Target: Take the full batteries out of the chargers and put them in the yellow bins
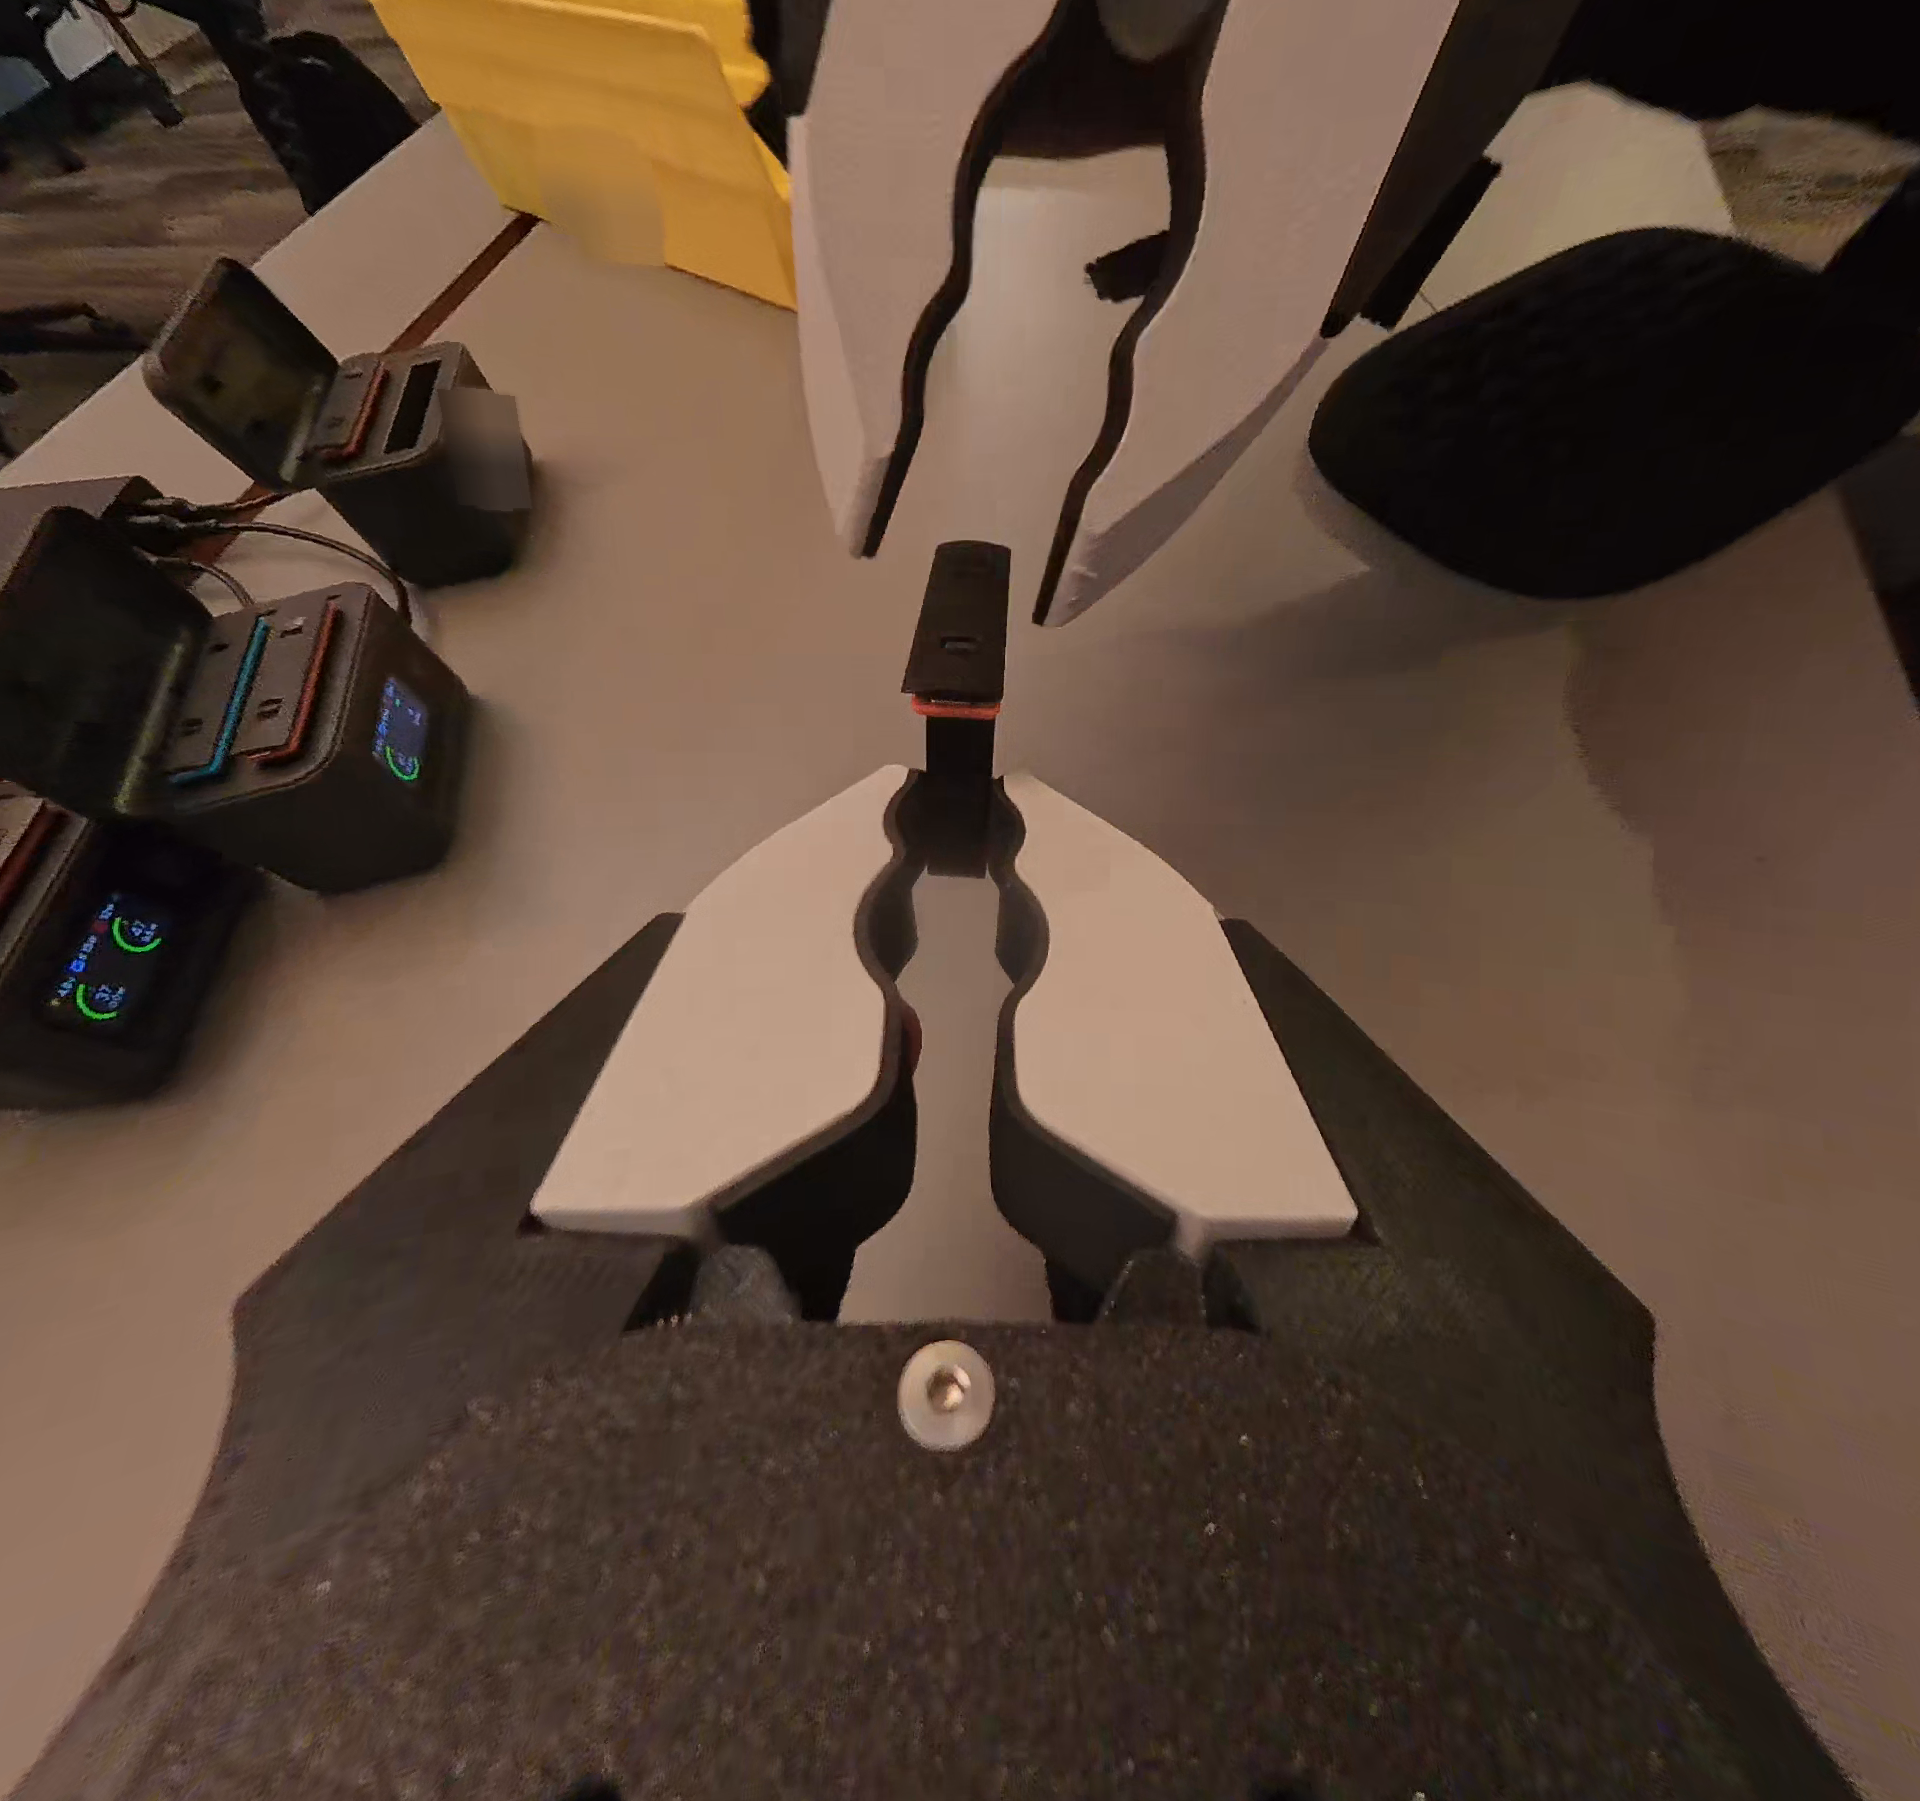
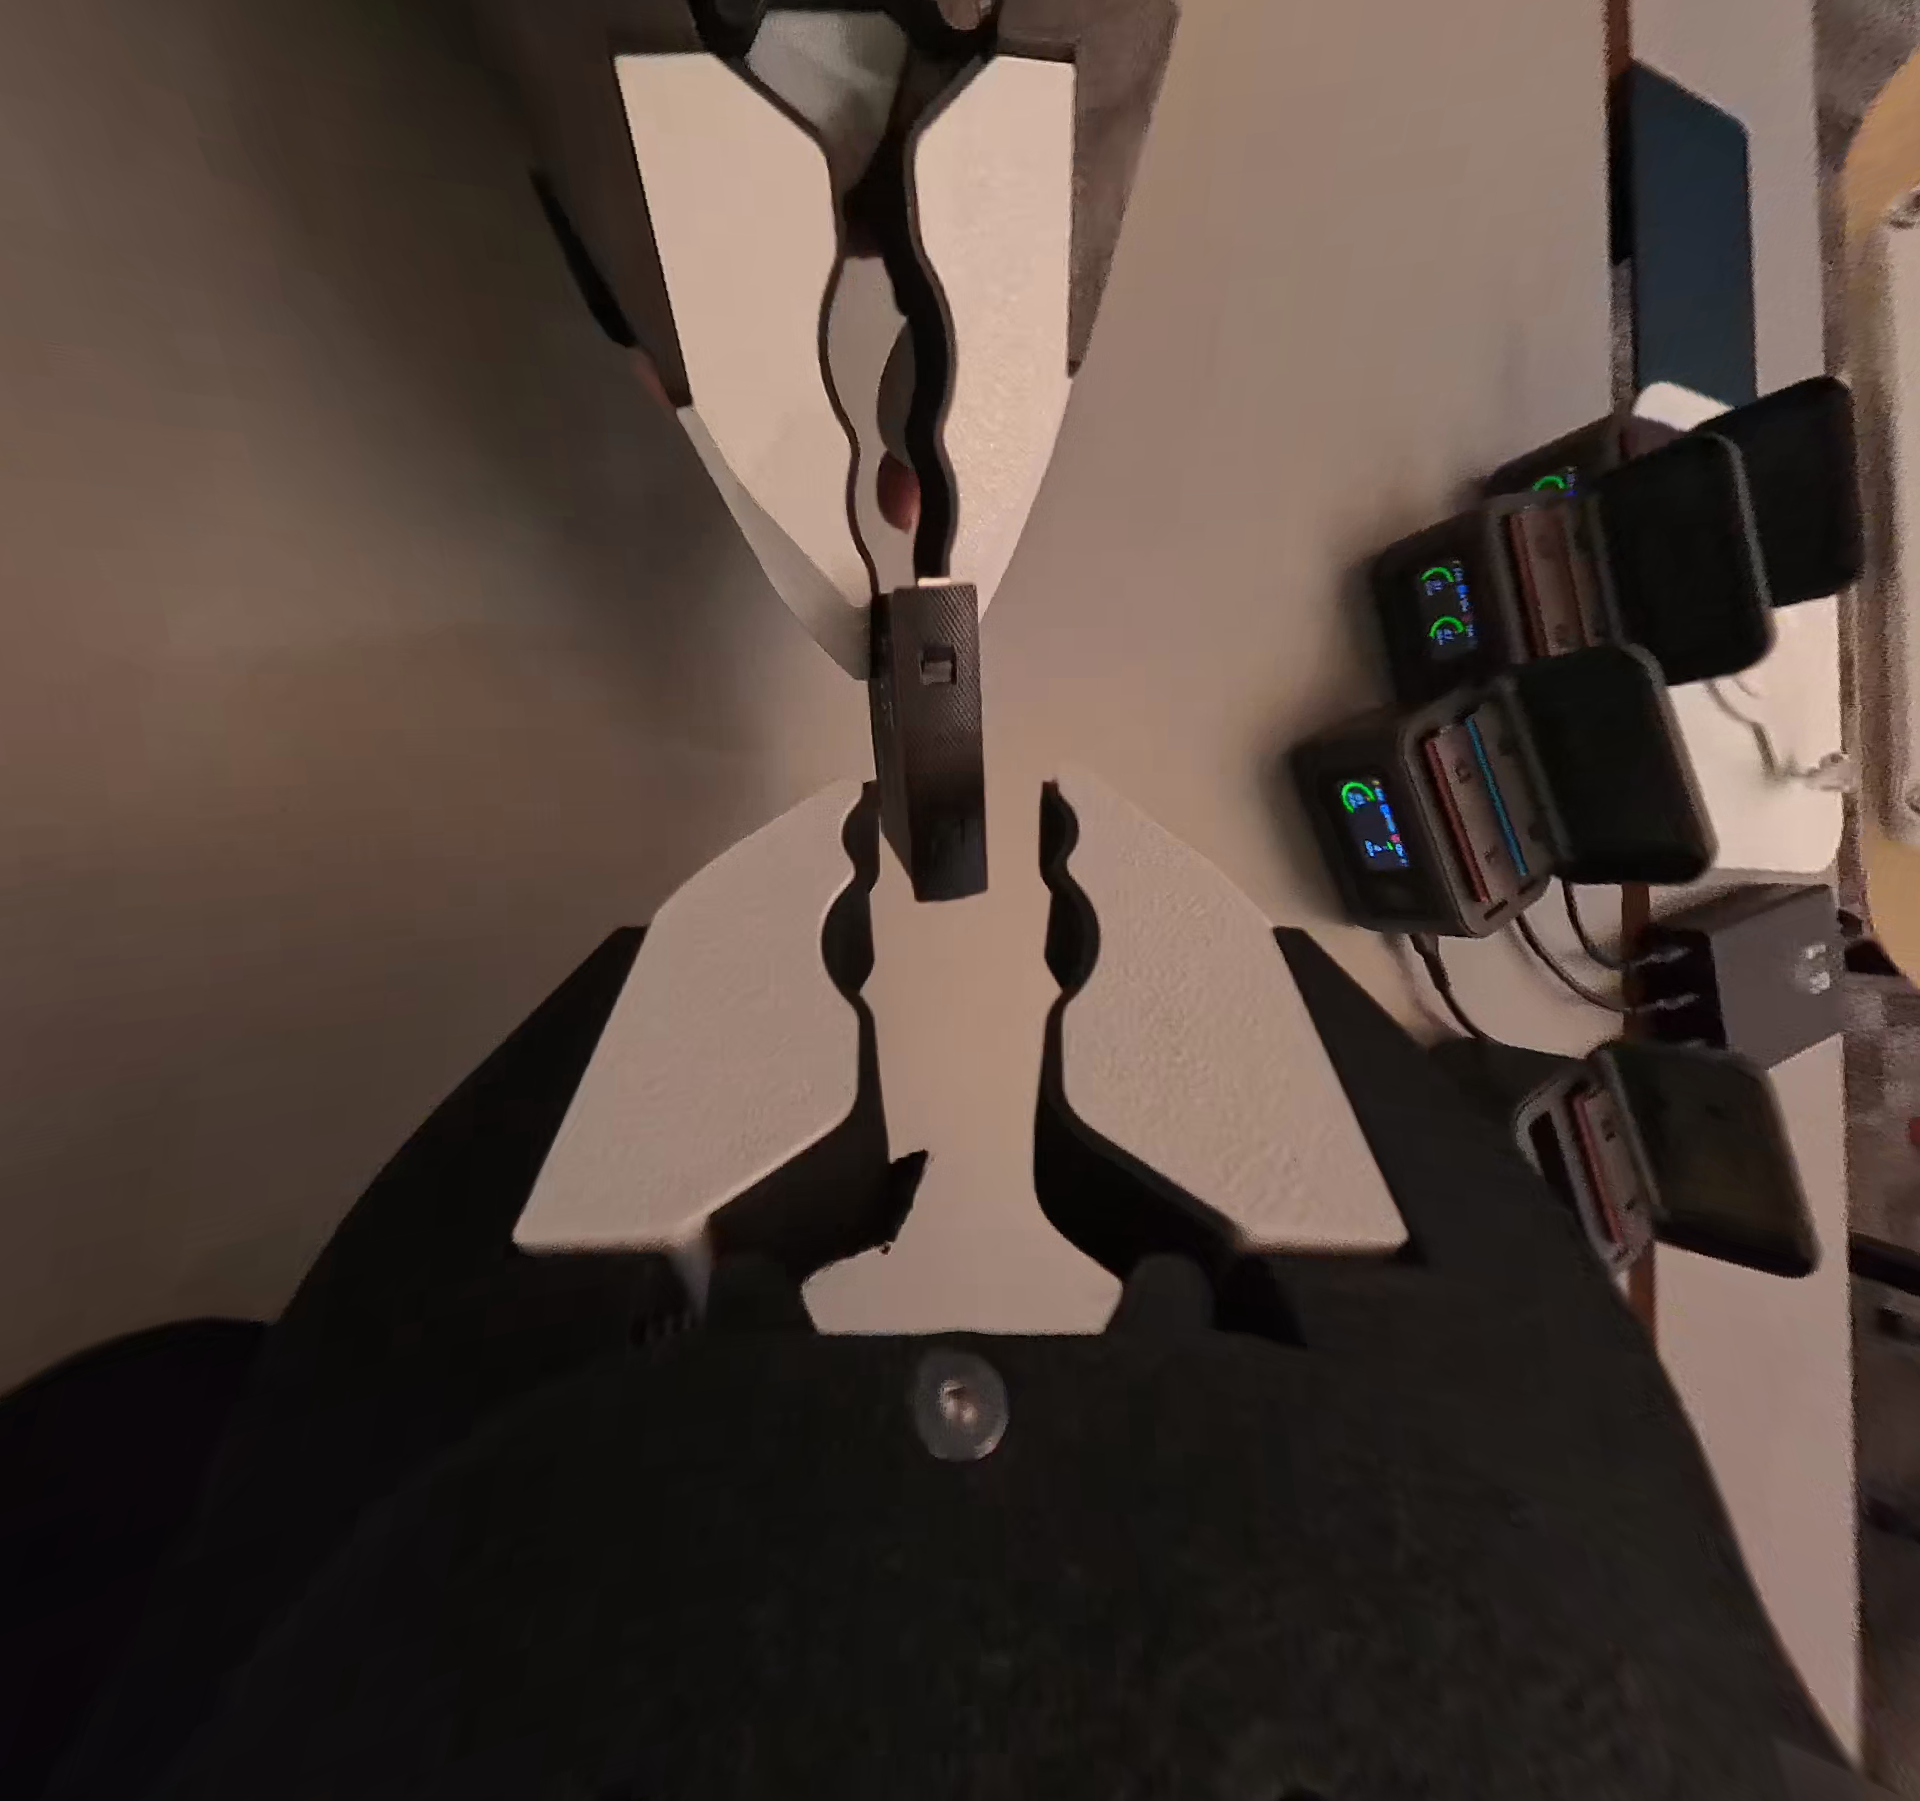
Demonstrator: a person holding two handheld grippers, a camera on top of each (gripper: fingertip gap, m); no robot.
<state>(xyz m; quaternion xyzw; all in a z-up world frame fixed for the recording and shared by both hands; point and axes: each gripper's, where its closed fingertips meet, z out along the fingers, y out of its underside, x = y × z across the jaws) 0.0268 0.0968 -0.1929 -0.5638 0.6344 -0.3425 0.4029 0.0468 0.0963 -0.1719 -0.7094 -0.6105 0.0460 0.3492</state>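
Observation:
My left gripper (image 1: 956, 795) is shut on a slim black battery (image 1: 958, 629) with a red band, held above the table. The battery points away from it. My right gripper (image 1: 966, 562) comes from the far side, open, its fingertips on either side of the battery's far end without closing on it. In the right wrist view the battery (image 2: 928, 743) sits between the right gripper's (image 2: 951, 801) open fingertips, held from above by the left gripper (image 2: 914, 608). A yellow bin (image 1: 603, 110) stands at the back left. Several dark chargers (image 1: 260, 712) with open lids and lit screens stand at the left.
The chargers also show at the right of the right wrist view (image 2: 1455, 816), with cables running to a grey power block (image 2: 1745, 972). A black padded chair part (image 1: 1621, 401) juts over the table at the right. A dark blue object (image 2: 1683, 234) lies near the table edge. The tips of both grippers are at nearly the same place.

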